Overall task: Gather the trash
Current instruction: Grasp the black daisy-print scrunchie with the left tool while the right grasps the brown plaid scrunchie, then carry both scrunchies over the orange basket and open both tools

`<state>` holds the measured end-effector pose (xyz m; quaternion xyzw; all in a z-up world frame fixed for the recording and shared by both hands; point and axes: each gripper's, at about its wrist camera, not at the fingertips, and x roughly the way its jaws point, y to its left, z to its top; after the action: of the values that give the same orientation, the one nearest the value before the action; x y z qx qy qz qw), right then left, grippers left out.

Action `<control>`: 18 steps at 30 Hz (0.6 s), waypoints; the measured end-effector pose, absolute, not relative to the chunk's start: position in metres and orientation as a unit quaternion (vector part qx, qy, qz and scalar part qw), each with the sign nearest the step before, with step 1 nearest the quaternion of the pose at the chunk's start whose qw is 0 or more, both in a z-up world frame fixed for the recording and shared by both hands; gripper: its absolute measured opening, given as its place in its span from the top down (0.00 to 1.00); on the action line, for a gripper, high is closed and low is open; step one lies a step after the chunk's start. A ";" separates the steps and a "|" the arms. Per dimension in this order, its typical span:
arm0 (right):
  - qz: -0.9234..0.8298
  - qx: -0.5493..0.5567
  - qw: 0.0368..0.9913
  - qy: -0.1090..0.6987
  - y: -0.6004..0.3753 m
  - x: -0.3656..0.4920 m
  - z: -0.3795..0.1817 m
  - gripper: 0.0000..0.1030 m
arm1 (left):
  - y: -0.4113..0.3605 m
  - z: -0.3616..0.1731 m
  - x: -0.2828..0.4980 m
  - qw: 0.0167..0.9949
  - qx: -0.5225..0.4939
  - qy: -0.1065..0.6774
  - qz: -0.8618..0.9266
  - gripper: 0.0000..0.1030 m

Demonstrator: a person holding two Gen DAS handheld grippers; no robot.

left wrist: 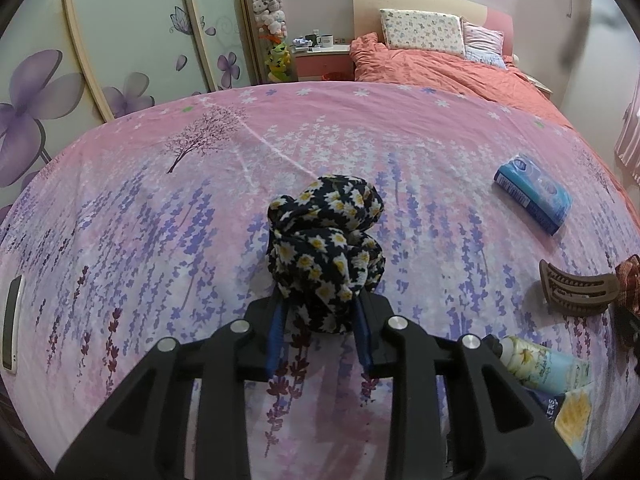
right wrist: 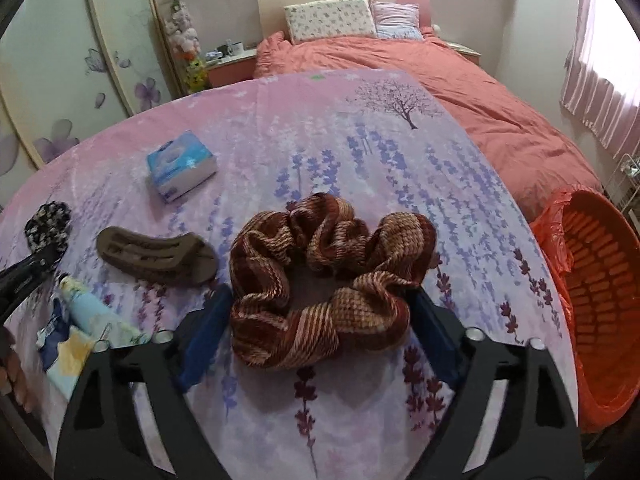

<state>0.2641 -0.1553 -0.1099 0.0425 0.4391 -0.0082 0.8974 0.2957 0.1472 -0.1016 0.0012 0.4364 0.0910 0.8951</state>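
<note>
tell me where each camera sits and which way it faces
Left wrist: on the left hand-held gripper, angled down across the bed sheet, jaws shut on the daisy scrunchie.
Right wrist: on the right hand-held gripper, same direction, jaws open around the plaid scrunchie; orange basket at right.
Shared: tissue pack, brown hair clip.

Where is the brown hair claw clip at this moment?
The brown hair claw clip lies on the pink bedsheet, left of the brown plaid scrunchie in the right wrist view, below the blue tissue pack.
</note>
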 end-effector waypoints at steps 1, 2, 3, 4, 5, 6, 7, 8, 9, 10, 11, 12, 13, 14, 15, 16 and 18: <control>-0.014 0.040 0.899 0.437 -0.156 0.266 -0.109 0.37 | 0.148 -0.102 0.295 0.895 0.000 0.436 0.091 0.70; -0.019 0.038 0.899 0.437 -0.157 0.266 -0.109 0.39 | 0.148 -0.102 0.296 0.895 0.000 0.436 0.090 0.70; -0.023 0.040 0.899 0.435 -0.159 0.267 -0.109 0.43 | 0.148 -0.102 0.296 0.895 -0.001 0.436 0.090 0.70; -0.025 0.044 0.899 0.434 -0.161 0.266 -0.109 0.45 | 0.148 -0.102 0.296 0.895 -0.002 0.436 0.090 0.70; -0.025 0.049 0.900 0.433 -0.163 0.265 -0.109 0.46 | 0.148 -0.102 0.296 0.895 -0.003 0.437 0.089 0.70; -0.025 0.053 0.900 0.432 -0.164 0.264 -0.109 0.47 | 0.148 -0.102 0.296 0.895 -0.004 0.437 0.089 0.70; -0.024 0.056 0.900 0.432 -0.165 0.263 -0.110 0.47 | 0.150 -0.102 0.296 0.895 -0.006 0.437 0.090 0.69; -0.023 0.060 0.900 0.431 -0.166 0.262 -0.110 0.47 | 0.150 -0.102 0.295 0.895 -0.008 0.437 0.090 0.67; -0.022 0.062 0.900 0.431 -0.166 0.262 -0.110 0.47 | 0.151 -0.102 0.295 0.895 -0.012 0.436 0.090 0.66; -0.022 0.064 0.900 0.431 -0.167 0.262 -0.110 0.47 | 0.155 -0.102 0.294 0.896 -0.023 0.436 0.084 0.61; -0.021 0.065 0.900 0.430 -0.167 0.262 -0.110 0.47 | 0.158 -0.101 0.293 0.897 -0.033 0.435 0.077 0.49; -0.020 0.068 0.900 0.430 -0.170 0.261 -0.110 0.47 | 0.161 -0.102 0.292 0.896 -0.045 0.436 0.066 0.43; -0.019 0.069 0.900 0.430 -0.171 0.261 -0.110 0.47 | 0.161 -0.101 0.290 0.897 -0.047 0.435 0.062 0.41; -0.018 0.071 0.900 0.430 -0.173 0.262 -0.110 0.47 | 0.162 -0.101 0.287 0.898 -0.044 0.434 0.060 0.41; -0.017 0.071 0.900 0.430 -0.173 0.262 -0.110 0.47 | 0.161 -0.100 0.285 0.898 -0.041 0.433 0.058 0.40; -0.016 0.071 0.900 0.430 -0.173 0.262 -0.110 0.46 | 0.160 -0.100 0.283 0.899 -0.038 0.432 0.056 0.38; -0.016 0.070 0.900 0.430 -0.173 0.262 -0.110 0.46 | 0.159 -0.100 0.280 0.900 -0.029 0.431 0.056 0.36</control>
<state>0.2622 -0.1729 -0.1098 0.0698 0.4304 -0.0163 0.8998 0.2800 0.1590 -0.0998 -0.0291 0.4315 0.0562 0.8999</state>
